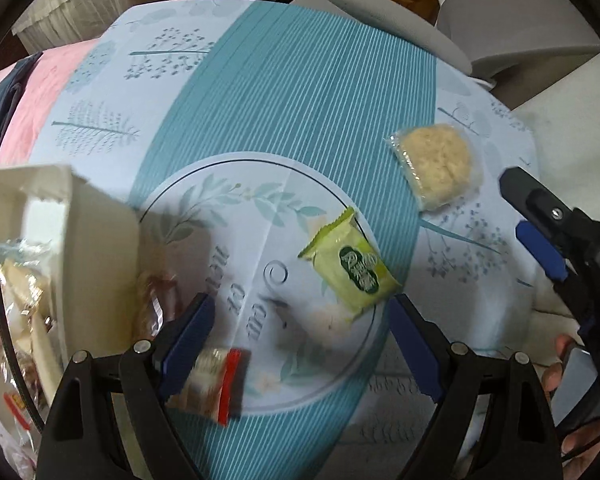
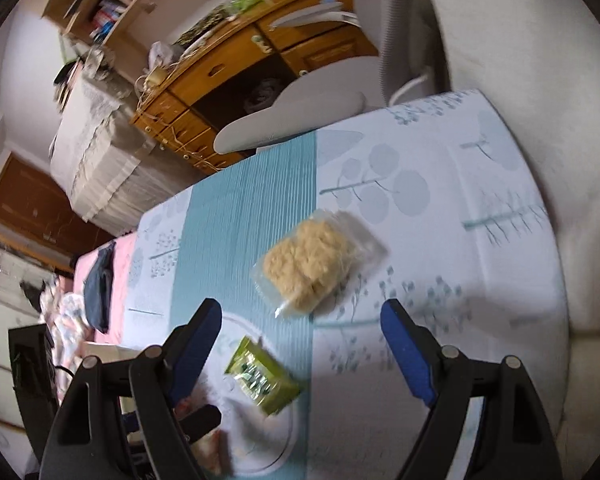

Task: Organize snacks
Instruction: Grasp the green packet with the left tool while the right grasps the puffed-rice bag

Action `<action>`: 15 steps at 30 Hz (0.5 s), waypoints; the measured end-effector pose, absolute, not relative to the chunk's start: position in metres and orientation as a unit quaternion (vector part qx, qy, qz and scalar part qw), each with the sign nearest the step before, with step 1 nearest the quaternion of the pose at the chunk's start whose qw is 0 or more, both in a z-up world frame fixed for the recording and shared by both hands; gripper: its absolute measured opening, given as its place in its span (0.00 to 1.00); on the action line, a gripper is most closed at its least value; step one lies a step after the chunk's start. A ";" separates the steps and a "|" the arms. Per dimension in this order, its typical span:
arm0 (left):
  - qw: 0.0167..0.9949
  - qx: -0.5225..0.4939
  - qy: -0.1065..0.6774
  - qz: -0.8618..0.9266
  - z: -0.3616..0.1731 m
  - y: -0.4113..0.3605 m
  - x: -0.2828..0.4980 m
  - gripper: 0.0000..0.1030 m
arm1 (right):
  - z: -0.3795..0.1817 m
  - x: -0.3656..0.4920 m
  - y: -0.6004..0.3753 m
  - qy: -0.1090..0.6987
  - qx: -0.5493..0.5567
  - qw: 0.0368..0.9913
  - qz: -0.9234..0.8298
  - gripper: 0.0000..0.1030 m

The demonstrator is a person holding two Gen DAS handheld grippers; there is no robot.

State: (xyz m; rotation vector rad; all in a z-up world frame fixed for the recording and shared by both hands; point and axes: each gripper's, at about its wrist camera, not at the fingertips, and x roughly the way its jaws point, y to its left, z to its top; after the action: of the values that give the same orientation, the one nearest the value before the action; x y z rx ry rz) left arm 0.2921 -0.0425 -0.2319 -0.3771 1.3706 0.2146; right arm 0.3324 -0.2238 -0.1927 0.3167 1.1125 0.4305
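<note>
My left gripper [image 1: 300,344] is open above the table; a blurred snack packet with a red end [image 1: 216,384] hangs against its left finger, loose in the wide gap. A green snack packet [image 1: 350,266] lies just ahead of it, also in the right wrist view [image 2: 262,376]. A clear pack of pale crackers [image 1: 436,164] lies further right, ahead of my open, empty right gripper [image 2: 300,344], which also shows in the left wrist view [image 1: 536,216]. A white box [image 1: 96,248] holding several snacks stands at the left.
The table has a blue-and-white patterned cloth [image 1: 292,96]. A grey chair [image 1: 380,12] stands at the far edge, with a wooden desk [image 2: 228,72] behind. Pink cloth and dark clothing [image 2: 100,288] lie at the table's left end.
</note>
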 end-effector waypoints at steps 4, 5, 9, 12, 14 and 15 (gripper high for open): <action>0.764 -0.153 0.619 0.100 -0.245 -0.046 0.303 0.85 | -0.209 0.344 -0.213 0.503 0.105 0.832 0.212 0.80; 0.764 -0.150 0.619 0.101 -0.248 -0.047 0.305 0.85 | -0.214 0.347 -0.209 0.499 0.089 0.834 0.217 0.80; 0.763 -0.147 0.622 0.101 -0.262 -0.051 0.310 0.85 | -0.226 0.352 -0.197 0.485 0.029 0.845 0.224 0.80; 0.768 -0.152 0.614 0.101 -0.268 -0.049 0.311 0.85 | -0.232 0.355 -0.190 0.480 0.011 0.845 0.237 0.81; 0.768 -0.159 0.612 0.100 -0.269 -0.049 0.313 0.85 | -0.235 0.356 -0.185 0.471 -0.008 0.849 0.240 0.83; 0.769 -0.159 0.610 0.100 -0.269 -0.049 0.314 0.85 | -0.235 0.356 -0.183 0.467 -0.018 0.851 0.240 0.85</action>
State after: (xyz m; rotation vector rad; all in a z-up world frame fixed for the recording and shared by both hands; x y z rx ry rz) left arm 0.3136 -0.0490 -0.2690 -0.3457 1.3241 0.2179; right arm 0.3558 -0.1826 -0.2348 -0.0372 0.9844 0.5055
